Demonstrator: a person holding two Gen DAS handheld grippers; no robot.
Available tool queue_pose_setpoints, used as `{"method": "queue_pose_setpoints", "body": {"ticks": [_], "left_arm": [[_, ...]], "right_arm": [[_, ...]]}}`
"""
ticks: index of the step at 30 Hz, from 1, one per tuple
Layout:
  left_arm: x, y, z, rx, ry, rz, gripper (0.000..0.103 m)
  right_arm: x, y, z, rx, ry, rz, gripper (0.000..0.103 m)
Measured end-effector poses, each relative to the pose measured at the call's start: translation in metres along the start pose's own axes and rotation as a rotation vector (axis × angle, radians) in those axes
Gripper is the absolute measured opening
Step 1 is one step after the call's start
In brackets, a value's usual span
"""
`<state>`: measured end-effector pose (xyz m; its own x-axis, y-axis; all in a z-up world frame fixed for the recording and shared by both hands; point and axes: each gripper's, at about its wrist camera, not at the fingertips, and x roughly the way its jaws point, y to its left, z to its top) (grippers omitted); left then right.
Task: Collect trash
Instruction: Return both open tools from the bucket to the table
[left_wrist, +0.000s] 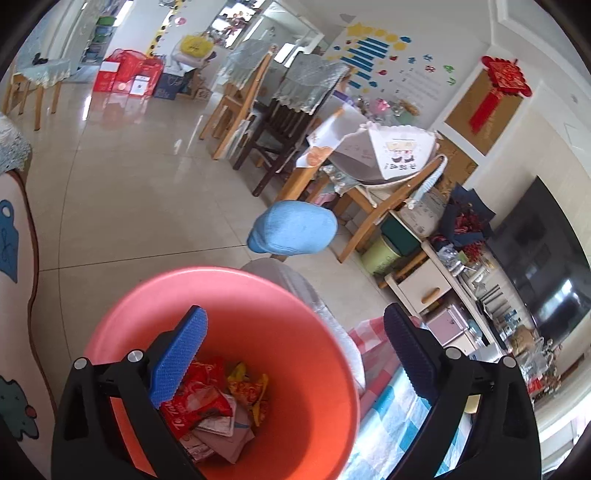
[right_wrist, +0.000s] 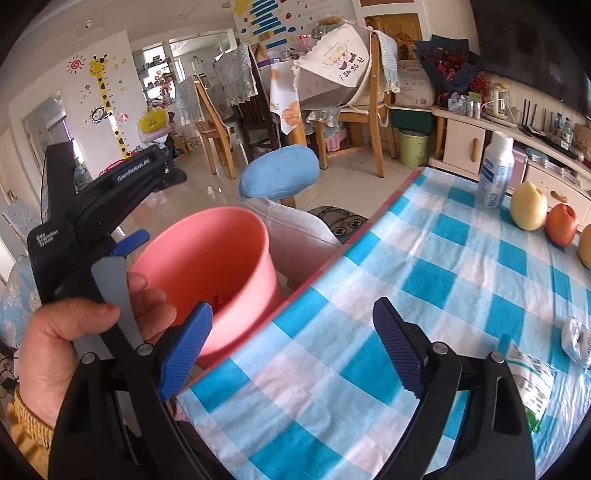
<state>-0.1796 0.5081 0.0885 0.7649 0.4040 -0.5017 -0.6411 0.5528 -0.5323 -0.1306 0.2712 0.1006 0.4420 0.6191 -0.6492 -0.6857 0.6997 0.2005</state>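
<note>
A pink bin (left_wrist: 303, 332) stands beside the table's left edge and holds several wrappers (left_wrist: 214, 402), red, yellow and white. My left gripper (left_wrist: 291, 350) is open and empty right above the bin's mouth. The bin also shows in the right wrist view (right_wrist: 207, 254), with the left gripper (right_wrist: 129, 240) at its far rim. My right gripper (right_wrist: 291, 343) is open and empty over the blue checked tablecloth (right_wrist: 424, 280). A crumpled white wrapper (right_wrist: 576, 343) and a flat white-green packet (right_wrist: 532, 380) lie on the cloth at the right.
A white spray bottle (right_wrist: 496, 170), a yellow pear (right_wrist: 529, 206) and a red apple (right_wrist: 561, 225) stand at the table's far right. A blue-cushioned chair (right_wrist: 280, 170) is behind the bin. Wooden chairs, a second table and a TV cabinet (right_wrist: 476, 140) lie beyond.
</note>
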Motion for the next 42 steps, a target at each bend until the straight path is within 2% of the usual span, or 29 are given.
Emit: {"method": "queue_pose_setpoints", "body": {"ticks": [7,12,15,18,21,25,30,36,38,42], "left_arm": [[-0.003,-0.027,-0.018,0.015,0.022,-0.141,0.096],[-0.007,-0.057,-0.040,0.115,0.008,-0.199,0.096],[-0.010,-0.077,-0.056,0.192,0.031,-0.248,0.096],[-0.014,-0.098,-0.072,0.311,0.049,-0.243,0.096],[-0.015,-0.123,-0.093,0.472,0.056,-0.208,0.096],[-0.017,-0.145,-0.116,0.618,0.074,-0.192,0.096],[-0.019,-0.154,-0.129,0.634,0.084,-0.171,0.096],[-0.026,-0.156,-0.140,0.621,0.064,-0.212,0.096],[-0.028,-0.160,-0.145,0.646,0.069,-0.228,0.096],[-0.038,-0.173,-0.165,0.764,0.038,-0.261,0.096]], "right_arm": [[-0.029,-0.017,-0.021,-0.028,-0.030,-0.049,0.093],[-0.049,-0.031,-0.034,-0.044,-0.056,-0.087,0.094],[-0.064,-0.038,-0.040,-0.049,-0.087,-0.107,0.097],[-0.077,-0.045,-0.043,-0.048,-0.124,-0.121,0.099],[-0.090,-0.053,-0.047,-0.043,-0.165,-0.147,0.099],[-0.104,-0.065,-0.051,-0.042,-0.205,-0.188,0.099],[-0.116,-0.080,-0.054,-0.038,-0.227,-0.225,0.099],[-0.132,-0.097,-0.058,-0.045,-0.257,-0.300,0.099],[-0.138,-0.104,-0.058,-0.040,-0.262,-0.315,0.099],[-0.146,-0.120,-0.061,-0.019,-0.279,-0.338,0.099]]}}
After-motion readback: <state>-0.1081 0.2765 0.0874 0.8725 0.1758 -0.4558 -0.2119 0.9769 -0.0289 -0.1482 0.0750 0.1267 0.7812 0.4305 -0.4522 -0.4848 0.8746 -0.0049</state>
